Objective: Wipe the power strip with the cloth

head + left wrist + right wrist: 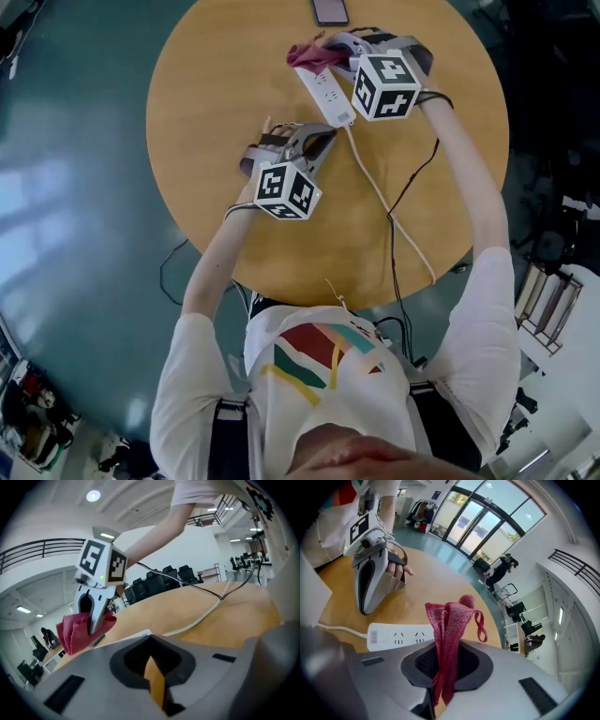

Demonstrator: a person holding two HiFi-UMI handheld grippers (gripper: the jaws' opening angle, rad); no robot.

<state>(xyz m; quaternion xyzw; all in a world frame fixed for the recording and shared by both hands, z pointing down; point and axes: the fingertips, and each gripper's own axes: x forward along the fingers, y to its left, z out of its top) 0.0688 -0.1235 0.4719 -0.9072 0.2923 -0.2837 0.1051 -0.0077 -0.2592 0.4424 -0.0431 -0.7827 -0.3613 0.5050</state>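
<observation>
- Red knitted cloth (451,620) is sitting pinched between the closed jaws of the right gripper (330,47), its loose folds sticking out past the tips in a bunch.
- Just beyond those tips, the white power strip (325,94) is lying flat on the wood, sockets facing up; the head view is showing the cloth over the strip's far end, though whether the two are touching cannot be told.
- The right gripper is tilting down toward that far end, with its marker cube riding on the side nearer the person.
- The left gripper (323,139) is holding nothing: its jaws are standing together, with only a thin sliver of tabletop showing between them.
- Its tips are pointing at the strip's near end, just beside where the white cord (384,202) is leaving the strip; contact there is not clear.
- The cord is trailing back from both grippers toward the person, over the table's near edge.
- The round wooden table (216,84) is carrying all of this, and a dark phone (330,9) is lying beyond the right gripper, at the far rim.
</observation>
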